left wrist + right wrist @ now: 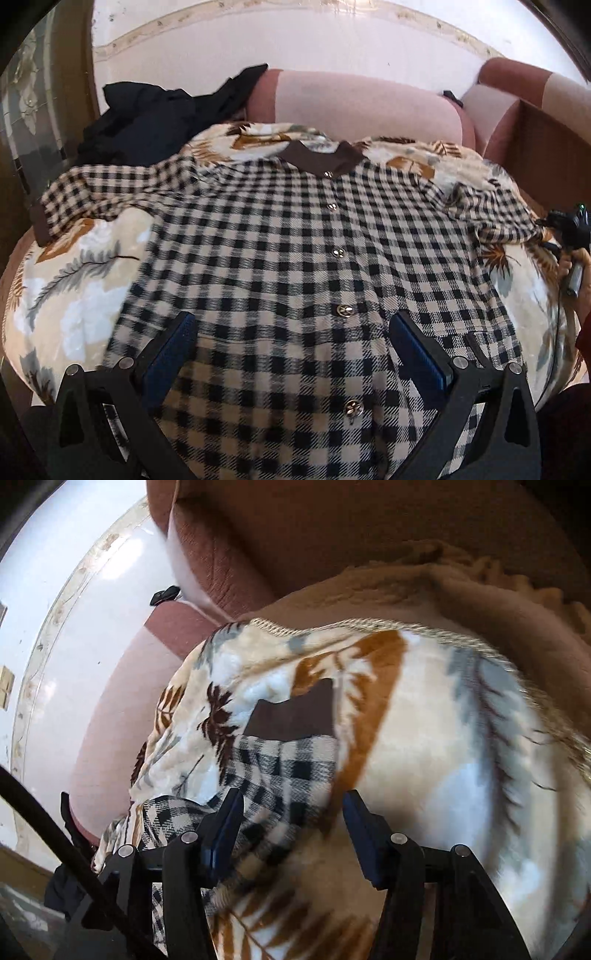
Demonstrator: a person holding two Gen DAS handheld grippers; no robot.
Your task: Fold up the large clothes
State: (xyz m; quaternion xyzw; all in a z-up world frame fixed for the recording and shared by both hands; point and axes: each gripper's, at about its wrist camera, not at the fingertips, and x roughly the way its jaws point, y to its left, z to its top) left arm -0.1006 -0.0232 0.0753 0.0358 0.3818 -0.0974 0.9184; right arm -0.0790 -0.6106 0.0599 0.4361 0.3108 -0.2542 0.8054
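Here the checked shirt's [280, 236] right sleeve [280, 775] lies between my right tool's [291, 812] parted, ungripping jaws (cuff pointing away); left tool [291, 332] hovers open over the hem.

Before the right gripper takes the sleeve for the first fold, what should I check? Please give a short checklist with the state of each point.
1. Checked shirt lies flat, front up, buttoned: ok.
2. Sleeve sits between the fingers of the right gripper: ok, the jaws stand apart with the cloth in the gap.
3. Pads pressing on the sleeve: not ok, not yet.
4. Only the sleeve is in the gap, not the leaf-print blanket under it: cannot tell.
5. Left gripper empty and open over the lower front: ok.
6. Dark clothes clear of the shirt body: ok.
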